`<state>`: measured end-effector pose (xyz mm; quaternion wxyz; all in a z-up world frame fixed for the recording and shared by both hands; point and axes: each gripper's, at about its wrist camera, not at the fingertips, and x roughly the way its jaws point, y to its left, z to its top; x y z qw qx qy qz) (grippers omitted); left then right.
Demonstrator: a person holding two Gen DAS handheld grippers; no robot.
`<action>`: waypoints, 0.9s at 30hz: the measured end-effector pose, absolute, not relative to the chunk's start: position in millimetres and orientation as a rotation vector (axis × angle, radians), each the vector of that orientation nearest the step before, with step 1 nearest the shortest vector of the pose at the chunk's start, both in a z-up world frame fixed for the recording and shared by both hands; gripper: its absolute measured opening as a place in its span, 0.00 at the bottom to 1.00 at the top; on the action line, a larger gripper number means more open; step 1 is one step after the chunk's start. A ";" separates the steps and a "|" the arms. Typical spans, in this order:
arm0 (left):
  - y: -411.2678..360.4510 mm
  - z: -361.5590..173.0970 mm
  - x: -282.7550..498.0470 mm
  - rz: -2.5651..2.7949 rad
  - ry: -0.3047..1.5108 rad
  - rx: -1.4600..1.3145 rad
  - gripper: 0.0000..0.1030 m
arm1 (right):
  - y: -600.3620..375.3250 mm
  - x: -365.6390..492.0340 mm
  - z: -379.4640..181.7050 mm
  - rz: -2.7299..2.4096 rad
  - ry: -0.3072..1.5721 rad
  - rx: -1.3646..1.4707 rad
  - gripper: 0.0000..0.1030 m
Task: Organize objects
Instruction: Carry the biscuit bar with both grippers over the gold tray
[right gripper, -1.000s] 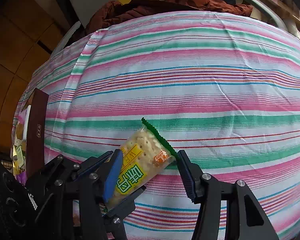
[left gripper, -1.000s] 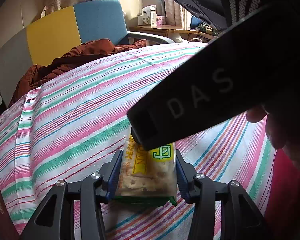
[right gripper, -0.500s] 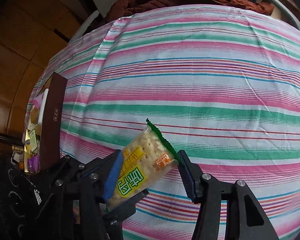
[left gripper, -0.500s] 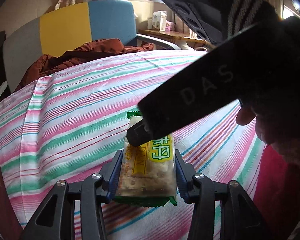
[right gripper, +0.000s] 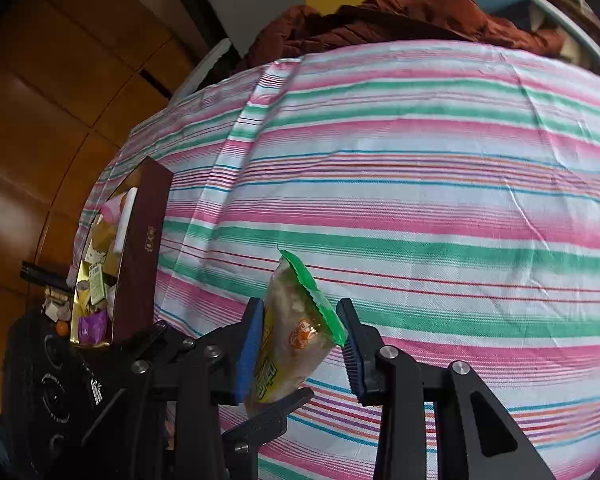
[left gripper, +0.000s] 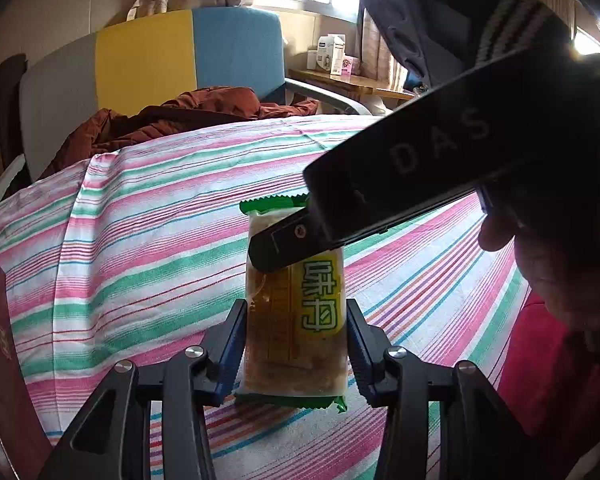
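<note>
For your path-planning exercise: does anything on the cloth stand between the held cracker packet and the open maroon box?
Nothing visible. The cracker packet sits in the left gripper; only bare striped cloth separates it from the maroon box.

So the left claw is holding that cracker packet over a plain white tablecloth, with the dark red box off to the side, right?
Not quite: the tablecloth isn't plain white but striped in pink, green and white, as the left wrist view shows. The rest holds: the left claw grips the cracker packet, and the dark red box sits off to the side.
</note>
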<state>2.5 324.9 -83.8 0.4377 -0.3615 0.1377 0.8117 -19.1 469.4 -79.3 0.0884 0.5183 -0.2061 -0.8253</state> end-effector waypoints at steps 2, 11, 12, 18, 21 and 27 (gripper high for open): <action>322.6 -82.8 1.4 2.020 0.338 -0.908 0.45 | 465.4 -18.8 -76.9 -2.461 -0.584 1.526 0.36; 293.5 -55.0 7.8 2.040 0.350 -0.903 0.45 | 439.7 -9.0 -54.7 -2.446 -0.562 1.424 0.34; 288.8 -52.3 7.1 2.046 0.350 -0.906 0.45 | 433.3 -8.8 -51.9 -2.446 -0.558 1.416 0.34; 248.4 -30.7 7.2 2.097 0.322 -0.908 0.45 | 389.7 -11.6 -30.2 -2.438 -0.502 1.346 0.33; 225.8 -17.6 4.9 2.150 0.317 -0.897 0.45 | 364.9 -14.8 -16.5 -2.424 -0.484 1.295 0.32; 174.1 2.1 -6.3 2.246 0.270 -0.890 0.45 | 301.7 -26.0 -0.9 -2.366 -0.431 1.225 0.31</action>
